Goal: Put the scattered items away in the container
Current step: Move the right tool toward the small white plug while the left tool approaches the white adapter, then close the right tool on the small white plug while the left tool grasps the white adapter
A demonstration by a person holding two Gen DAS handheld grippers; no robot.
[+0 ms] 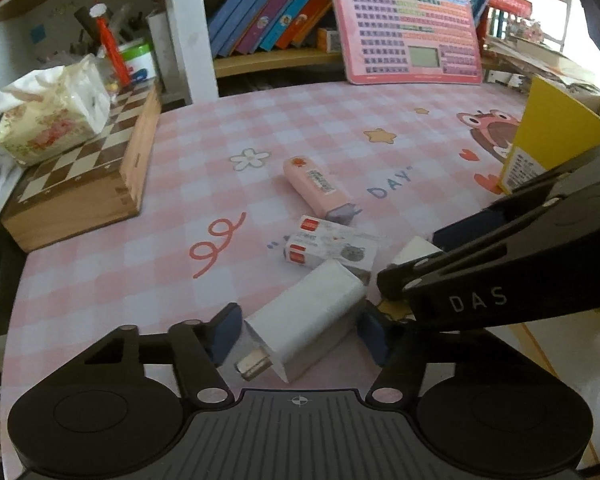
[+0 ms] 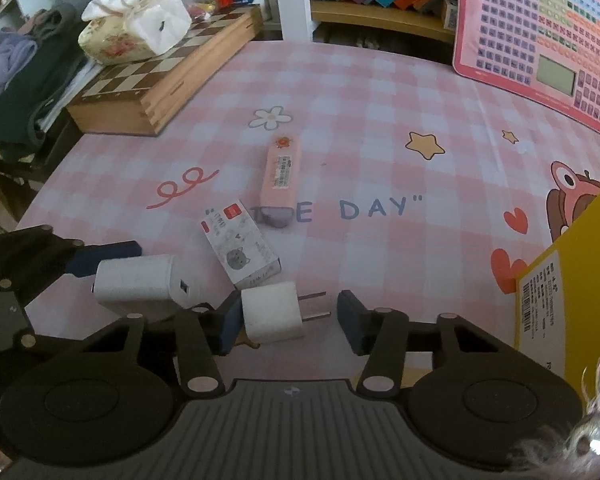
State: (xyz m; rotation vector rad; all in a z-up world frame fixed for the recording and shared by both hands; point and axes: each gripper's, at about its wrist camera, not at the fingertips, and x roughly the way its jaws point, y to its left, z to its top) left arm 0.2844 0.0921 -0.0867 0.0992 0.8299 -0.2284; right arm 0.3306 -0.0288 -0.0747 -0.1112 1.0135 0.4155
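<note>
Four small items lie close together near the front of the pink-and-white checked tablecloth: a large white rectangular charger block w/ a metal plug end, a small white cube charger w/ two metal prongs, a flat white printed card box w/ red corner and grey cat drawing, and a pink oblong eraser-like block w/ a barcode sticker a bit further back.

Left gripper straddles the large charger block; its blue pads sit right at the block's two sides, left pad looks touching, right pad at the edge, but can't tell if it's truly clamped.

Right gripper is around the small cube charger: left pad against the cube's side, right pad clearly apart from it, past the prong tips, so jaws not closed on it.

Yellow cardboard box w/ a printed barcode label stands at the right edge of the cloth, near the right gripper.

Background: wooden chessboard case at left w/ a floral tissue pack on top, pink learning-pad w/ small screen leaning on the bookshelf.
</note>
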